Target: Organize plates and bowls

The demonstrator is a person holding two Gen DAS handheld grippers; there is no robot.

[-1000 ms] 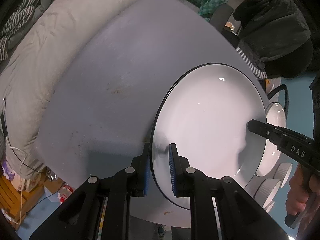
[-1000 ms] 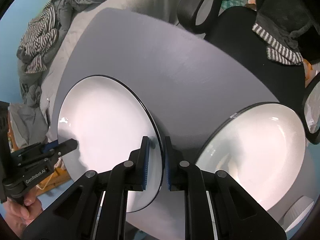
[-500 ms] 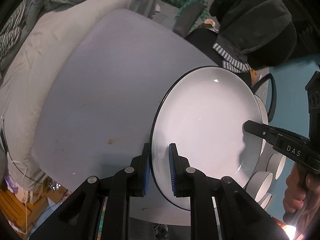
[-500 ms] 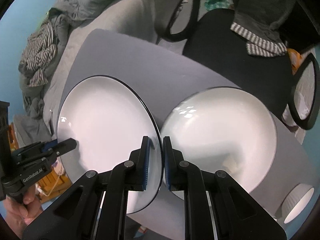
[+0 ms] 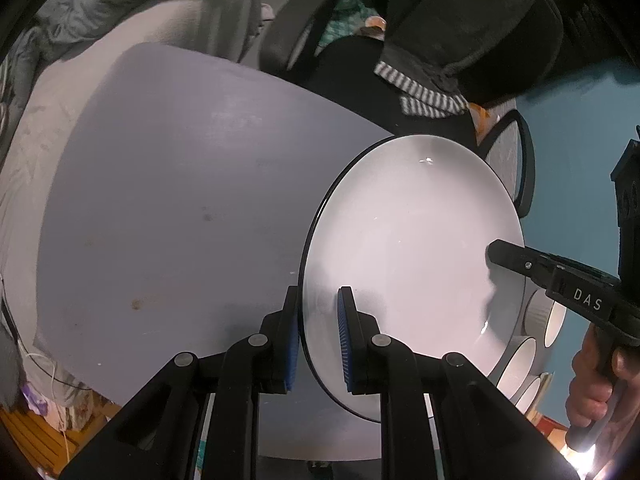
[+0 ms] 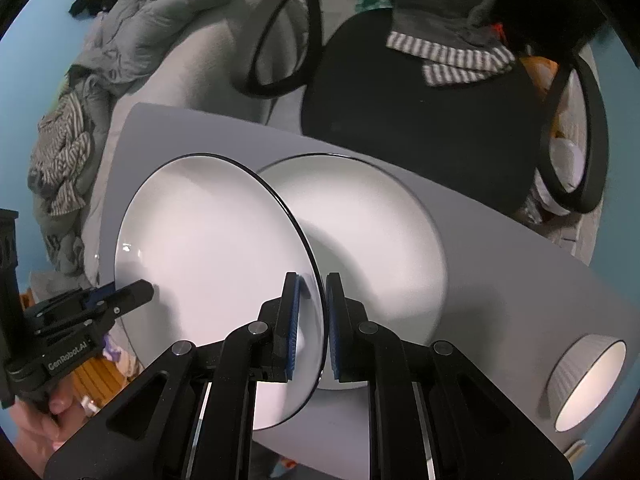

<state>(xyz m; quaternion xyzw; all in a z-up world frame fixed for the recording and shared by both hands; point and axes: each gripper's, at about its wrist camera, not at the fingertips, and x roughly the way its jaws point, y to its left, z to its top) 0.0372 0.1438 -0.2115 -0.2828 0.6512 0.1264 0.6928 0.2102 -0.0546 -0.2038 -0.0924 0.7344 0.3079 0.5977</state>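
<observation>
Plates are what both tongs are busy with: 1 white plate (image 5: 412,264) with a thin dark rim is held up off the grey table (image 5: 180,200), tilted nearly on edge, by both at once. The left gripper (image 5: 318,340) has its blue-padded fingers (image 5: 343,344) closed down to a narrow gap on the plate's near rim, 1 pad on each face. From the opposite side the right gripper (image 6: 310,320) pinches the same plate's (image 6: 208,264) rim just as tightly; from the left one's own view its black tip (image 5: 516,260) shows reaching over the plate's far edge, with the person's hand (image 5: 596,384) on the handle below.

Just past the right gripper's fingers, a second white plate (image 6: 372,240) lies flat on the table, partly hidden behind the lifted one. Off to the right of those fingers, a ribbed white bowl (image 6: 588,384) sits near the table's edge. Beyond the lifted plate on the left gripper's right side, several more ribbed bowls (image 5: 546,316) show, clustered close together; whether they touch I cannot tell.

Behind the table, ahead of both tongs, stands a black office chair (image 6: 420,120) with a striped cloth (image 6: 460,60) draped on it, and a rumpled grey duvet (image 6: 152,40) lies further left.
</observation>
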